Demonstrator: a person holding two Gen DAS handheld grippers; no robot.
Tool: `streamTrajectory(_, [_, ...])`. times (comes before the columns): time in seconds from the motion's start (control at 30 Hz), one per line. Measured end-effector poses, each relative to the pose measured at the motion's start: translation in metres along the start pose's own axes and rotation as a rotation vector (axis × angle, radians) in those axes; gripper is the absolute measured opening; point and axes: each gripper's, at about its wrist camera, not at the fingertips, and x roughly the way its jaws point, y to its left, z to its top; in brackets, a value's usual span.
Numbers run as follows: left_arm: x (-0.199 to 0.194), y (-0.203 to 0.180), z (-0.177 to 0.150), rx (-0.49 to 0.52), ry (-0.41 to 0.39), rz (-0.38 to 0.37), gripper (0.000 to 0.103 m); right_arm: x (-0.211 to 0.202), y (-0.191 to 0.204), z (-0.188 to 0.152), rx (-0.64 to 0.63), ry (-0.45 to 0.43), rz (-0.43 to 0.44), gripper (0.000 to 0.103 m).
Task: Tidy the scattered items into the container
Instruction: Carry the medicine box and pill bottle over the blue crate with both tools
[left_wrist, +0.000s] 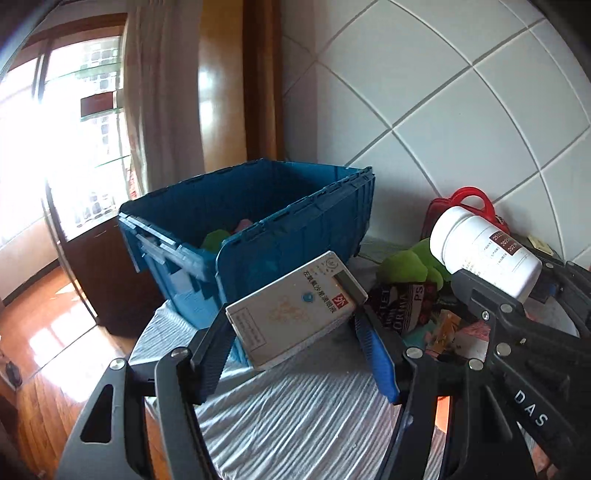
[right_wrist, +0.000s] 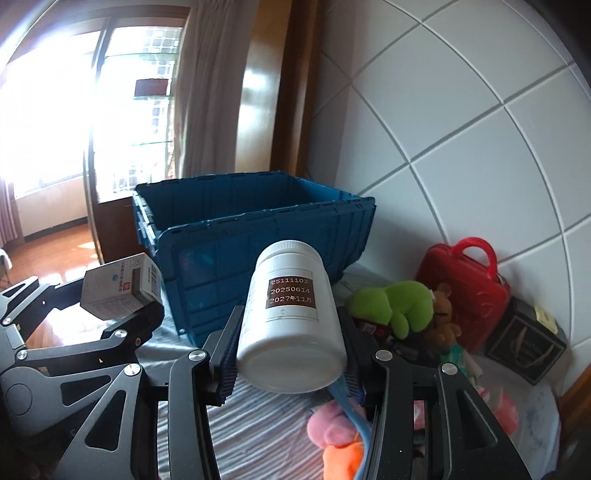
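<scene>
Left tongs (left_wrist: 295, 328) clamp a white box (left_wrist: 295, 310), right tongs (right_wrist: 291, 354) clamp a white bottle (right_wrist: 291, 317), both held near the blue bin (right_wrist: 258, 229) at the desk's (left_wrist: 295, 413) far left.

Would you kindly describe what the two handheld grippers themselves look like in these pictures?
Both are black linkage frames with triangular cut-outs and round silver pivot bolts. The left gripper has ribbed fingers, with a blue ribbed pad on one. The right gripper has ribbed blue-edged pads, and white letters "DAS" run along its frame. No cables, sleeves or hands show.
</scene>
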Motion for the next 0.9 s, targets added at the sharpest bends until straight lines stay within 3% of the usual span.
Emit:
streamTrajectory(0.17, [0.025, 0.017, 0.050, 0.120, -0.055, -0.135, 0.065, 0.018, 0.007, 0.042, 0.090, -0.004, -0.145, 0.046])
streamTrajectory(0.33, [0.049, 0.033, 0.095, 0.158, -0.107, -0.202, 0.065, 0.040, 0.013, 0.087, 0.113, -0.014, -0.221, 0.046])
streamTrajectory(0.43, [0.071, 0.051, 0.115, 0.165, -0.134, -0.167, 0.065, 0.063, 0.020, 0.116, 0.104, -0.043, -0.225, 0.046])
streamTrajectory(0.7, [0.143, 0.124, 0.170, 0.158, -0.093, -0.177, 0.065, 0.143, 0.066, 0.189, 0.094, -0.018, -0.176, 0.046])
streamTrajectory(0.9, [0.200, 0.179, 0.207, 0.223, -0.086, -0.266, 0.065, 0.191, 0.110, 0.226, 0.134, 0.007, -0.212, 0.046])
